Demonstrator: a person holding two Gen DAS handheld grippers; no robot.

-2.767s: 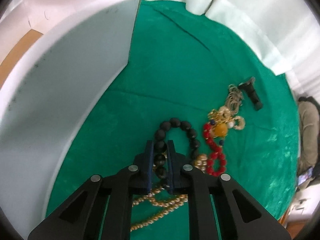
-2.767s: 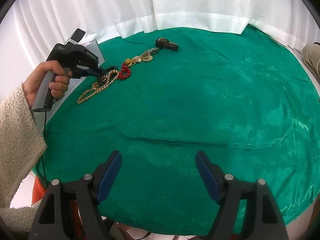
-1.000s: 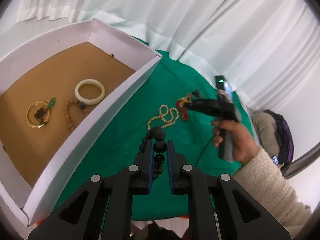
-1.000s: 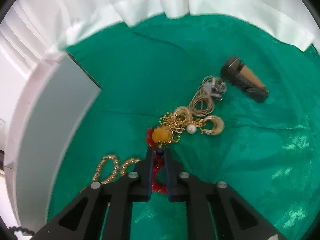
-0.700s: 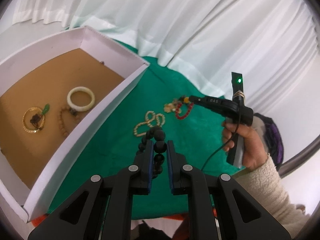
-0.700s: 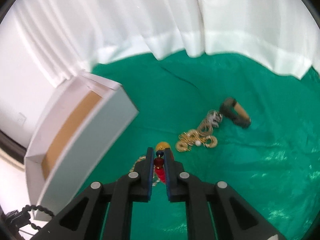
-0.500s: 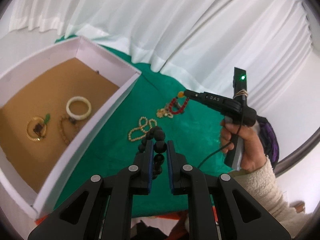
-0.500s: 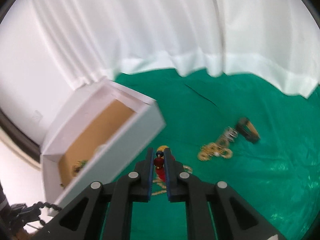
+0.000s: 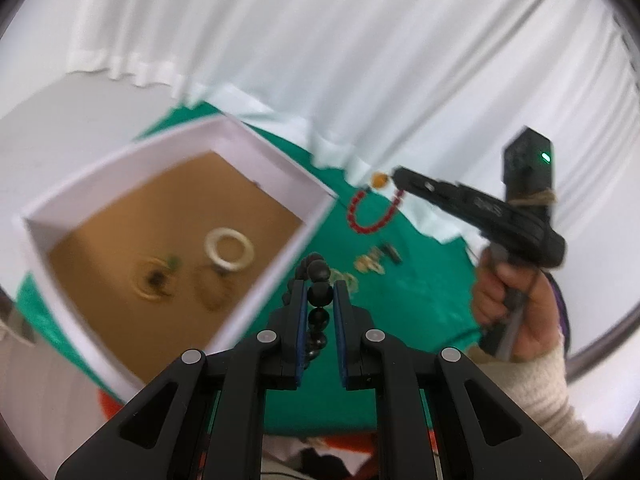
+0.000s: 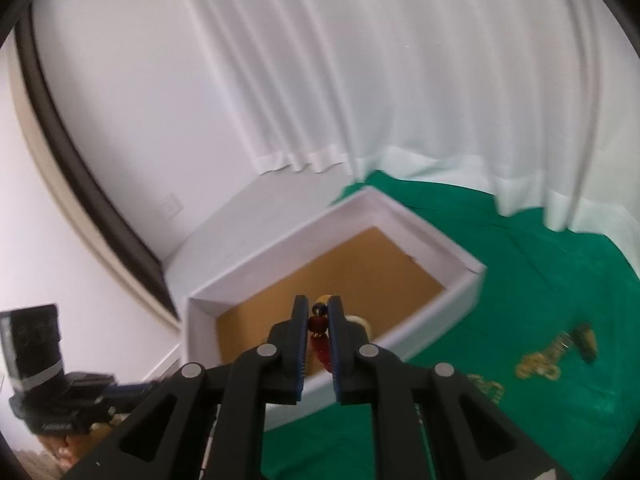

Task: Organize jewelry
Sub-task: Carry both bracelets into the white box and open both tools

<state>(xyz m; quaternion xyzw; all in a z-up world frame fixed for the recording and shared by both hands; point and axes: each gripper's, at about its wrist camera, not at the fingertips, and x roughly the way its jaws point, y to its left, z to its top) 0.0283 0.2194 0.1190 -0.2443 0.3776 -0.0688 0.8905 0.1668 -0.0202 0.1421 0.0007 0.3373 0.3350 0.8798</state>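
Both strings have left the green cloth-covered table (image 9: 420,304) since a second ago and now hang in the air near the white cardboard box with a brown floor (image 9: 280,168), which sits at the table's far left corner; I judge the carry nearly done, with only the drop into the box left. The left gripper (image 9: 319,296) is clamped on a bracelet of round black beads (image 9: 318,270) just short of the box's near wall. The right gripper (image 10: 319,316) pinches a red bead bracelet with an amber bead (image 10: 320,334), its tips already over the box opening.

The left wrist view shows the box contents: a white bangle (image 9: 229,249) and blurred gold pieces, plus the red loop dangling from the other tool and the person's right hand (image 9: 516,304). The right wrist view hides most of these behind its fingers but shows the remaining gold jewellery (image 10: 540,364) on the cloth toward the right edge
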